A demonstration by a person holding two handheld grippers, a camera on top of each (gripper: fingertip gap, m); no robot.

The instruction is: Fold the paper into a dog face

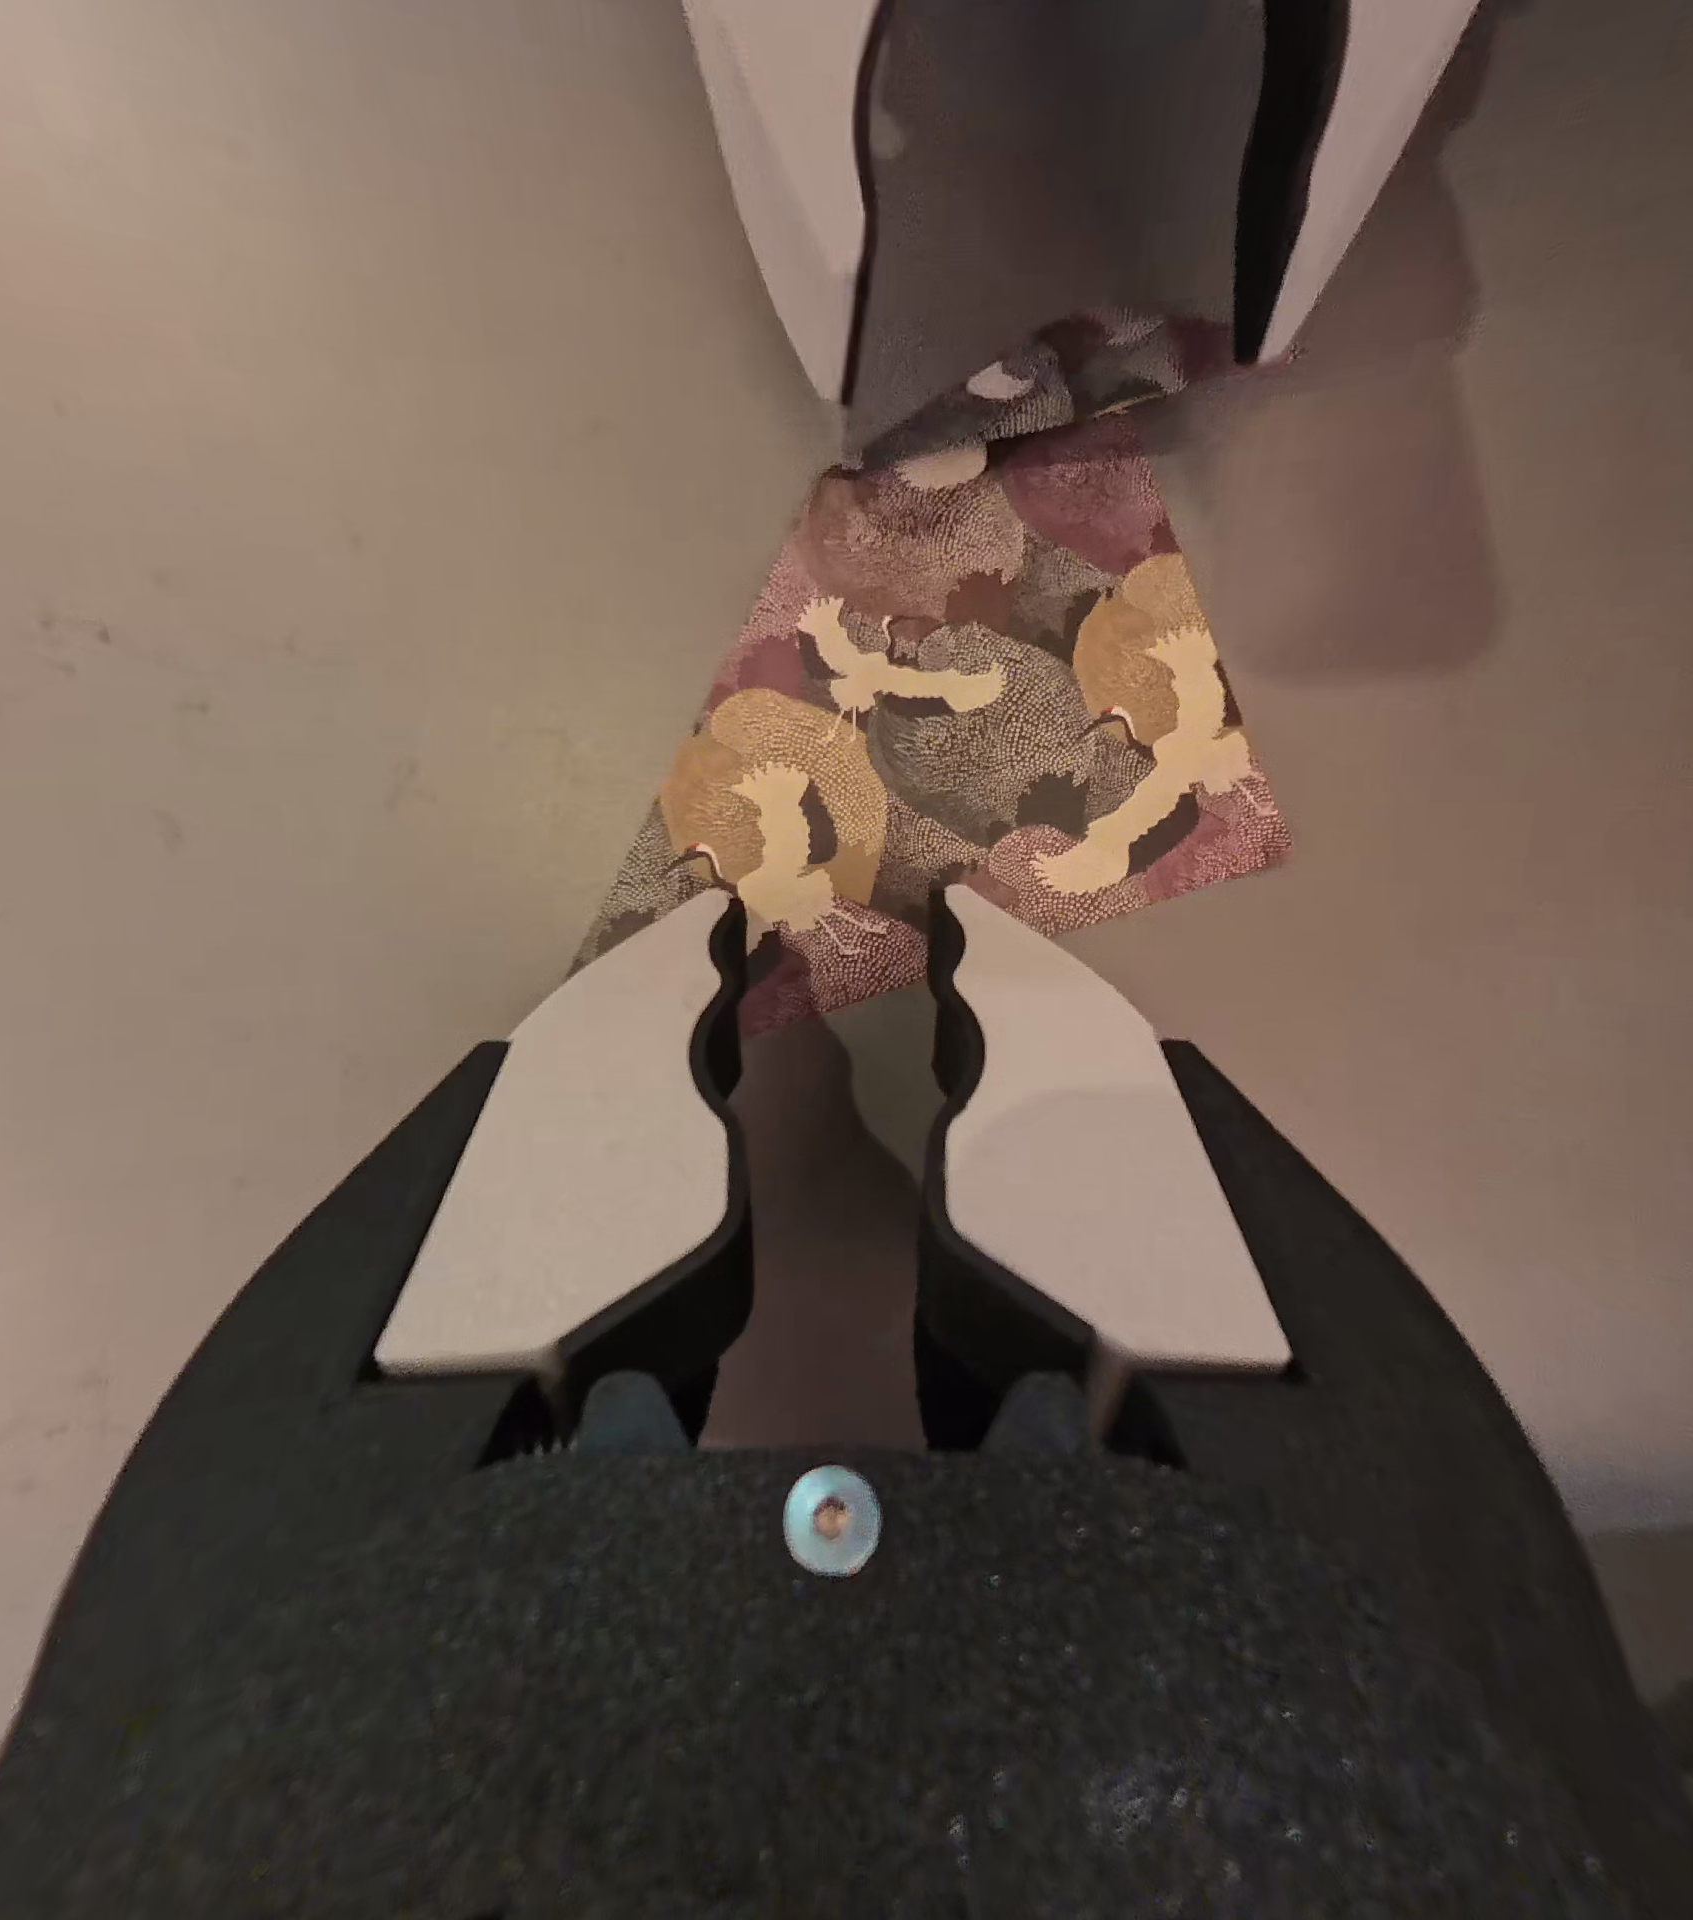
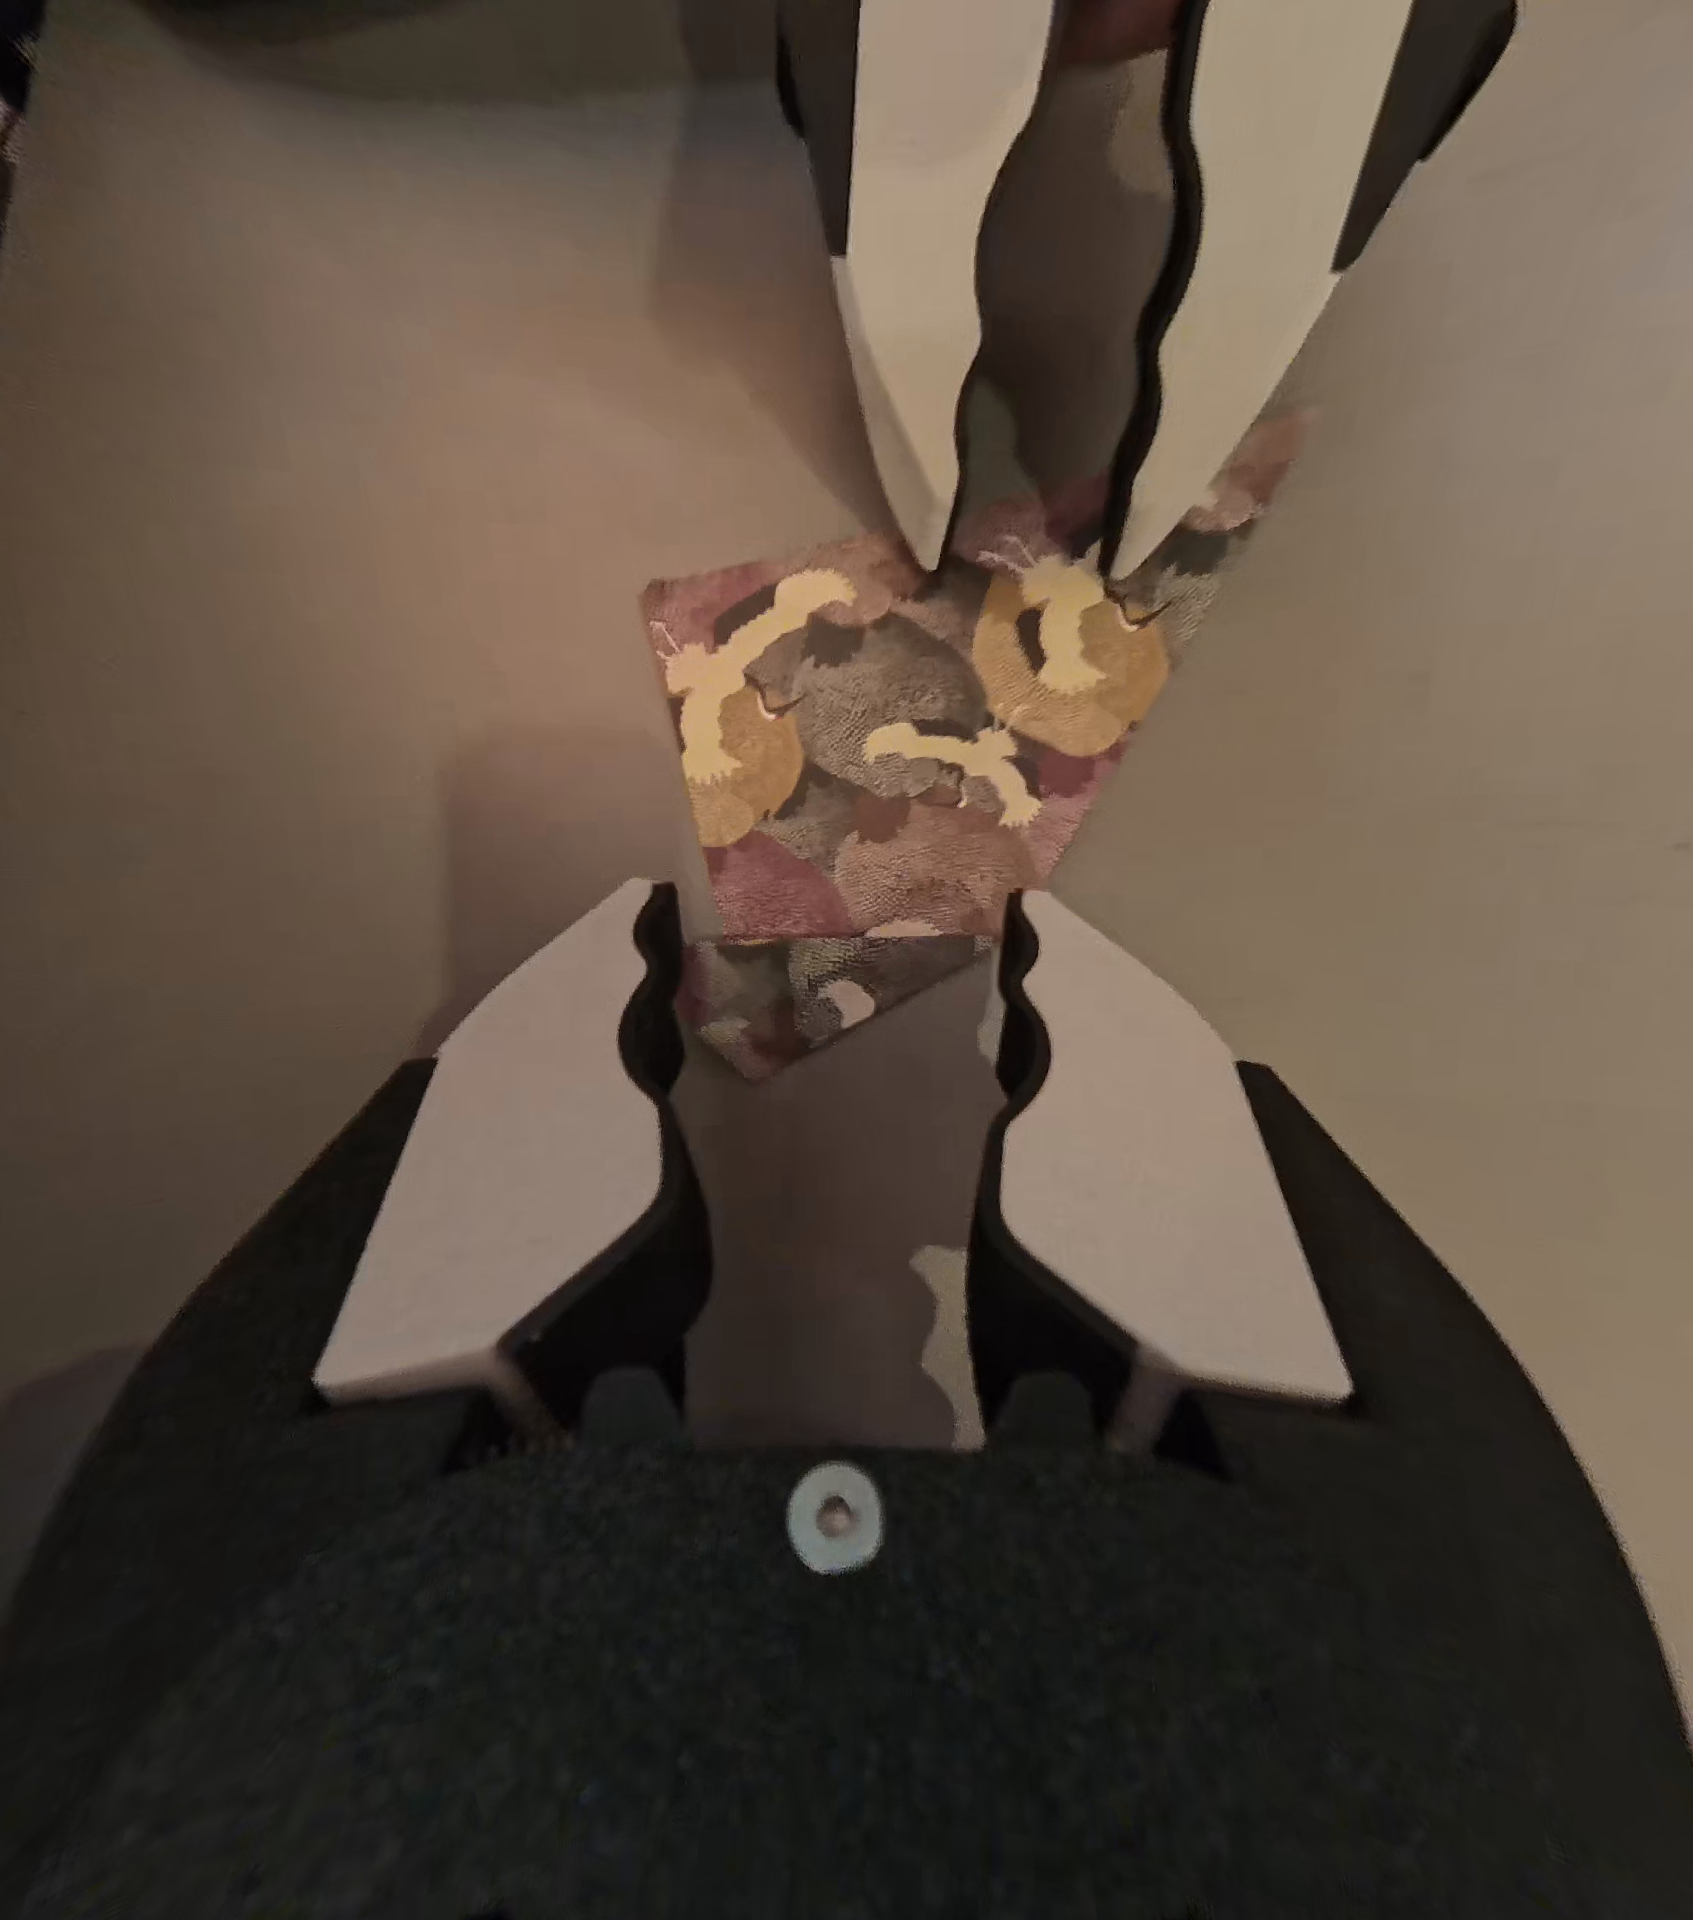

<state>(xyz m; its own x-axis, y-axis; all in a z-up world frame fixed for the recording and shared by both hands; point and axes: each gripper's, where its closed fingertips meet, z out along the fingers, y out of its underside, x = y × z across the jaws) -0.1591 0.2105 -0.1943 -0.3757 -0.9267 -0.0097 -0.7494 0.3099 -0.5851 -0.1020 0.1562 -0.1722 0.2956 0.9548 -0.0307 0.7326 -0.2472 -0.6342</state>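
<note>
1. Up close in the left wrist view: left gripper [image 1: 837,904] parted by a moderate gap, tips over the near corner of the patterned paper [image 1: 967,748], clamping nothing. Folded paper with crane print lying on the pale table [image 1: 250,623]. Right gripper [image 1: 1050,395] opposite at the paper's far end, blurred, fingers apart, far edge of the paper lifted and curled there.
2. Only in the right wrist view: right gripper [image 2: 837,904] spread wide astride the near end of the paper [image 2: 873,748], a small flap tucked under at that end; contact unclear. Left gripper [image 2: 1024,561] coming from above, fingertips [image 2: 925,551] pressing on the far part of the paper.
</note>
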